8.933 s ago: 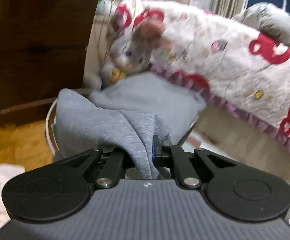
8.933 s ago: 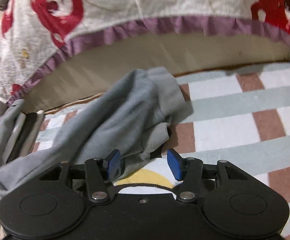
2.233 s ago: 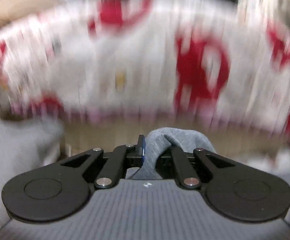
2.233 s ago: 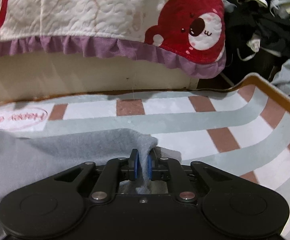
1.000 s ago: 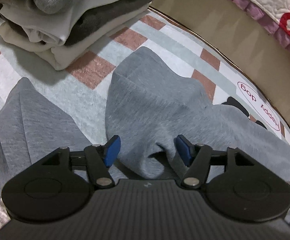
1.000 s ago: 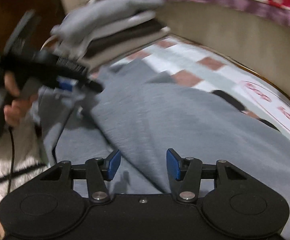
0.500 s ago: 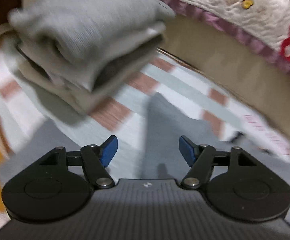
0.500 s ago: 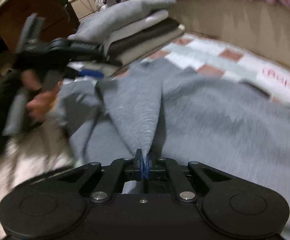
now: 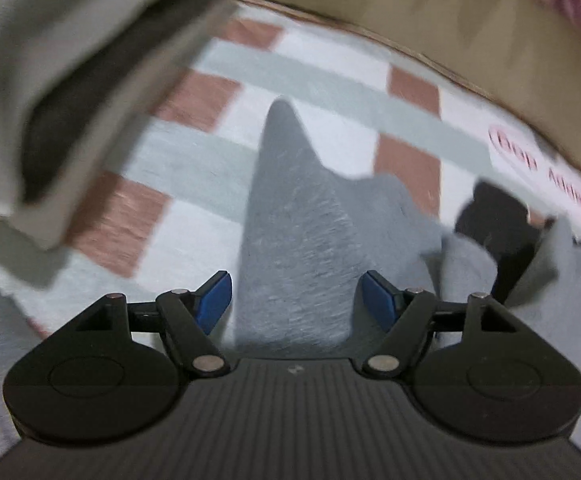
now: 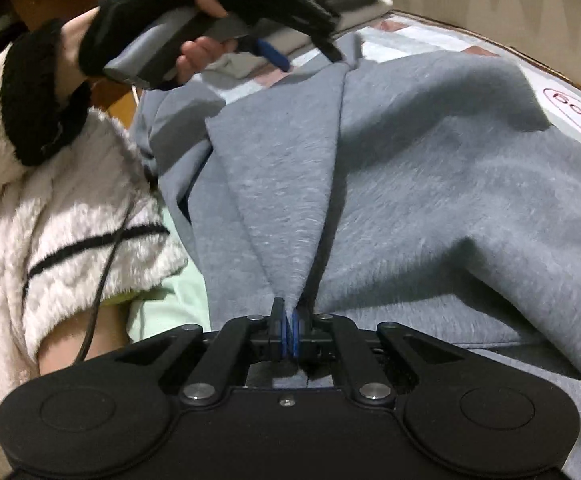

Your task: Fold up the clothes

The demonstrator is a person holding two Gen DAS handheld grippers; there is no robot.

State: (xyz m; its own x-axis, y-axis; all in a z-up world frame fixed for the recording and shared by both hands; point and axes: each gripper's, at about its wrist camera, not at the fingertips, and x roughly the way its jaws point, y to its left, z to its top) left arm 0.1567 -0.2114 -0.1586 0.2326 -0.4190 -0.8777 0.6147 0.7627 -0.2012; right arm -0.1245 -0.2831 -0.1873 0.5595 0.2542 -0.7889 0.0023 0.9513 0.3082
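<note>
A grey fleece garment (image 10: 410, 160) lies spread on the checked mat (image 9: 330, 76). My right gripper (image 10: 288, 336) is shut on a pinched fold of it, and a taut ridge runs from the jaws away toward the left gripper (image 10: 306, 56). That left gripper is held in a gloved hand (image 10: 142, 12) over the far end of the ridge. In the left wrist view the left gripper (image 9: 296, 300) is open, and the grey ridge (image 9: 294, 240) rises between its blue pads (image 9: 214, 300) without being clamped.
A stack of folded clothes (image 9: 70, 60) sits at the mat's upper left, close to the left gripper. The beige bed side (image 9: 410, 4) runs along the back. A fluffy white striped sleeve (image 10: 70, 220) and a cable (image 10: 106, 264) are at the left.
My right gripper went from open to shut on a fold of the grey garment and now pulls it taut. The left gripper stayed open and moved in over the ridge.
</note>
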